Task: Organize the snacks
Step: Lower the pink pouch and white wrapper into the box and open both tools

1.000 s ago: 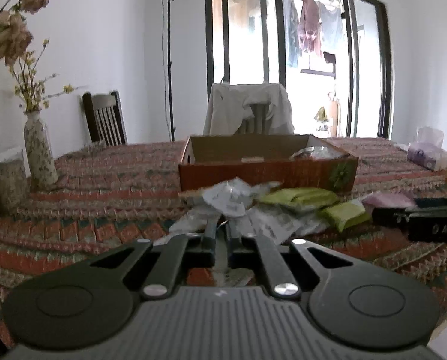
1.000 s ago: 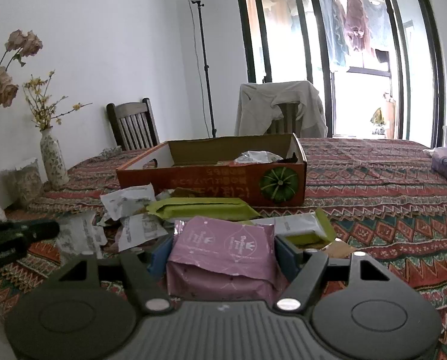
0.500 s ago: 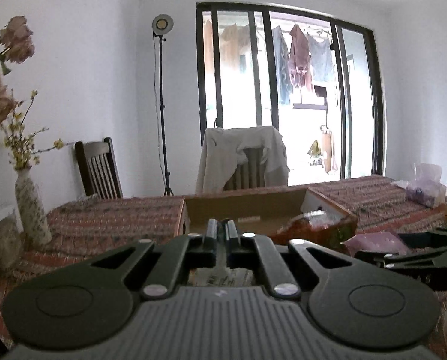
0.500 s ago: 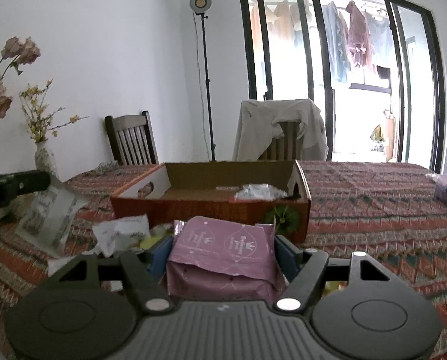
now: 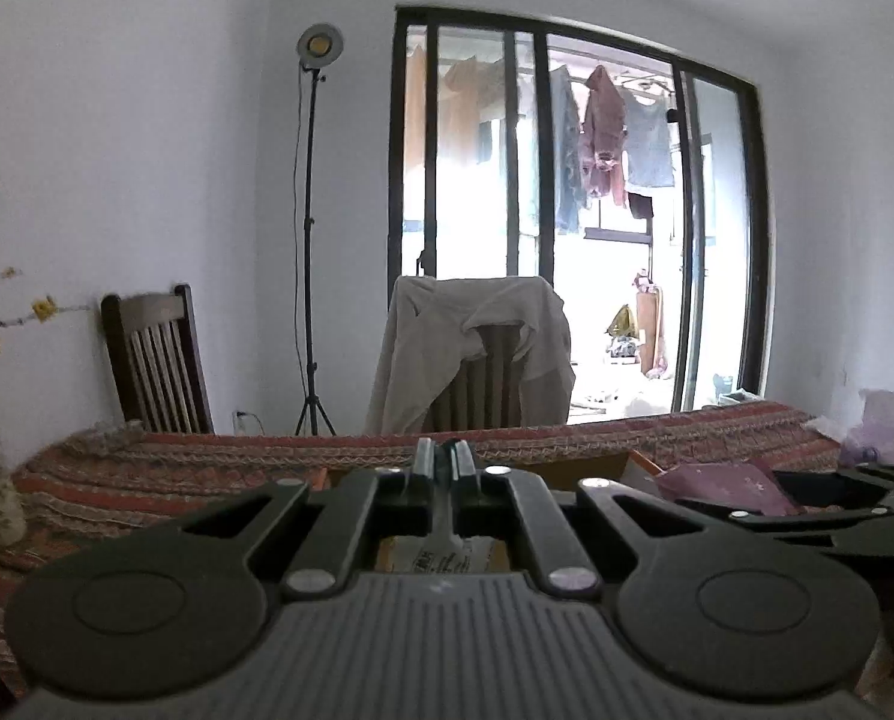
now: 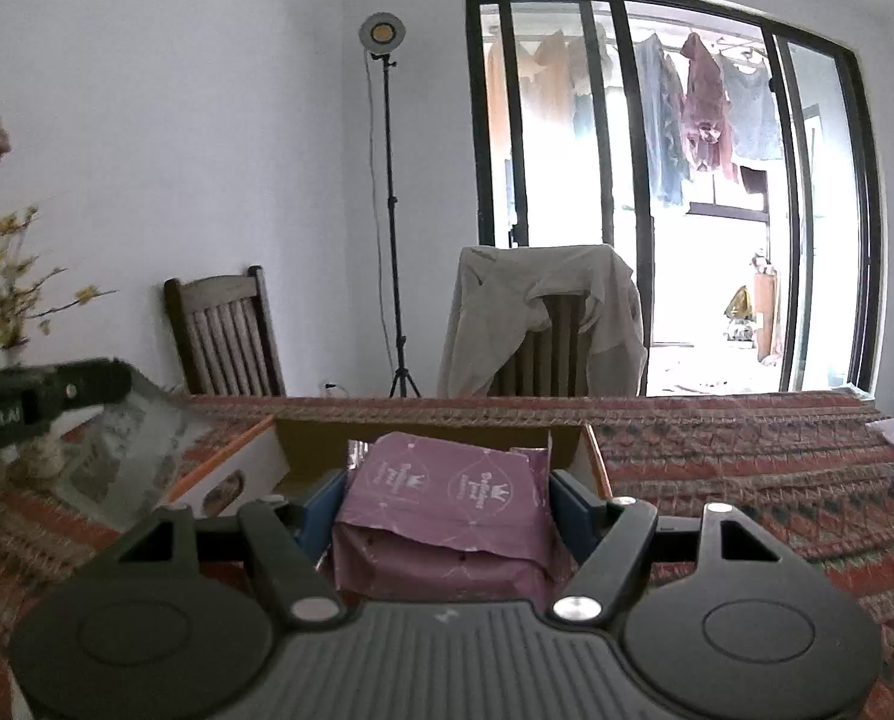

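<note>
The right gripper [image 6: 447,483] has its blue-padded fingers [image 6: 321,507] clamped on either side of a mauve, crown-printed plastic snack pouch [image 6: 447,504], which fills the gap between them and hides the near part of the open brown cardboard box [image 6: 267,462] just beyond. The pouch hangs over the box's near edge, with the box's inner back wall showing above it. The left gripper [image 5: 444,459] has its black fingers [image 5: 423,462] pressed together, pinching the edge of a thin, silvery-white printed snack sachet [image 6: 129,456]; in the left wrist view only a strip of that sachet [image 5: 447,552] shows under the fingers, while in the right wrist view it hangs down from the fingertips beside the box's left wall. The gripper's own body blocks most of the box in the left wrist view, and the right gripper with its pouch [image 5: 729,483] juts in from the right edge. All this is over a table covered in a red, patterned woven cloth [image 6: 747,468]. Near the table's left edge stands a pale vase of dried yellow and pink flowers [image 6: 9,276]; at its far right corner sits a lilac tissue pack [image 5: 885,432]. Past the far edge are a dark wooden slat-back chair [image 6: 225,336], a second chair draped with a beige garment [image 6: 543,318], a black tripod lamp [image 6: 387,192] and a black-framed glass door [image 6: 675,192] with laundry hanging beyond.
</note>
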Demonstrator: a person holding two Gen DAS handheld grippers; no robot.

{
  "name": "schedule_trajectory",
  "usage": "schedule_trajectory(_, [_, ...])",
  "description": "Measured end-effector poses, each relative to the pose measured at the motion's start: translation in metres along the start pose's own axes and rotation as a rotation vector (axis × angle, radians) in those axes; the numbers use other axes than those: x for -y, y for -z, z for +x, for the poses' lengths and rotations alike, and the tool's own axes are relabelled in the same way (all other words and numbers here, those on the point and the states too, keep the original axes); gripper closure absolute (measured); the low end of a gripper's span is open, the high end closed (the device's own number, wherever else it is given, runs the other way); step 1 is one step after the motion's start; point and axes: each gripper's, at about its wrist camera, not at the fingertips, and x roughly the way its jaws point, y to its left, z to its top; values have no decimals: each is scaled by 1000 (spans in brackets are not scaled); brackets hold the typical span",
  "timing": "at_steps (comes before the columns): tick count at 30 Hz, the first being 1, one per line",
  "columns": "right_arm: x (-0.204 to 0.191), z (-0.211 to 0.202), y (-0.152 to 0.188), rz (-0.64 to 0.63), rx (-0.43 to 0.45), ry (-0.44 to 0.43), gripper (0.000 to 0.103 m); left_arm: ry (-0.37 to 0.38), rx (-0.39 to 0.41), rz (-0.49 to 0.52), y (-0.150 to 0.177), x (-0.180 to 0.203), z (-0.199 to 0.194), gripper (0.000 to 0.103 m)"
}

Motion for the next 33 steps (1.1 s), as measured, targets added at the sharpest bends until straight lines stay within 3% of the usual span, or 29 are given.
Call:
schedule_trajectory(5, [1, 46, -10, 19, -9, 40, 32, -32, -34, -50, 2, -8, 43, 97])
schedule_trajectory(11, [6, 75, 9, 23, -55, 33, 32, -55, -127, -96, 22, -27, 78, 97])
schedule_trajectory(15, [12, 79, 19, 28, -77, 20, 20, -48, -143, -113, 35, -39, 84, 95])
schedule_trajectory(17, [14, 77, 20, 35, -67, 21, 9, -45, -140, -132, 38, -44, 83, 73])
schedule_trajectory(18, [15, 76, 21, 40, -61, 21, 0, -52, -140, -153, 39, -48, 83, 30])
schedule_trajectory(19, [16, 75, 21, 42, -53, 16, 0, -75, -128, -175, 40, -50, 81, 1])
schedule_trajectory(21, [18, 72, 23, 38, -49, 17, 0, -116, -96, -189, 43, -52, 77, 0])
schedule_trajectory(33, [12, 63, 21, 5, -19, 37, 0, -134, -77, -163, 45, -44, 71, 0])
